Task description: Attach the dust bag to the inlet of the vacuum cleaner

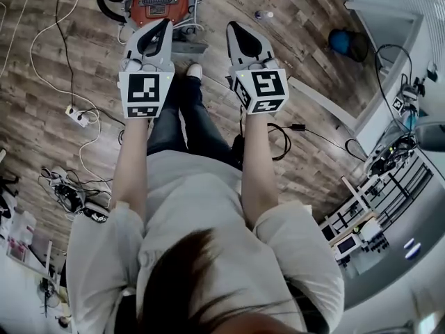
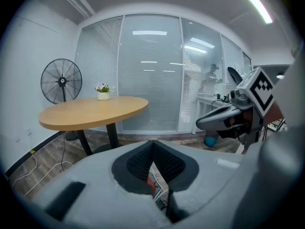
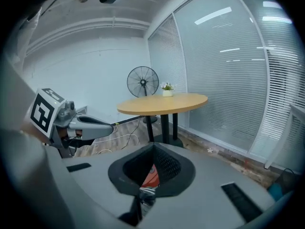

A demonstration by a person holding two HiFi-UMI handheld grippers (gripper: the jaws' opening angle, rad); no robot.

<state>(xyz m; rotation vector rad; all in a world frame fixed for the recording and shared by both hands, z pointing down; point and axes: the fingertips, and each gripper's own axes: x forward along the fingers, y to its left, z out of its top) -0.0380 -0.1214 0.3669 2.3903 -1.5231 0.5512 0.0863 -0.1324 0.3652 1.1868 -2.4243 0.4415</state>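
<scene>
The red vacuum cleaner (image 1: 161, 2) stands on the wooden floor at the top of the head view, with its black hose curled to its left. I see no separate dust bag in any view. My left gripper (image 1: 165, 24) and right gripper (image 1: 231, 26) are held side by side high above the floor, pointing toward the cleaner. Both are shut with nothing between the jaws. In the left gripper view the closed jaws (image 2: 152, 143) cover most of the floor, and a sliver of the red cleaner (image 2: 151, 185) shows below them. In the right gripper view the cleaner (image 3: 151, 177) shows under the shut jaws (image 3: 153, 146).
A person's legs and white shoe (image 1: 195, 69) stand just in front of the cleaner. A power strip with white cables (image 1: 76, 115) lies at the left. A round wooden table (image 2: 93, 111), a standing fan (image 2: 61, 81), a blue ball (image 1: 341, 42) and an equipment rack (image 1: 375, 207) surround the spot.
</scene>
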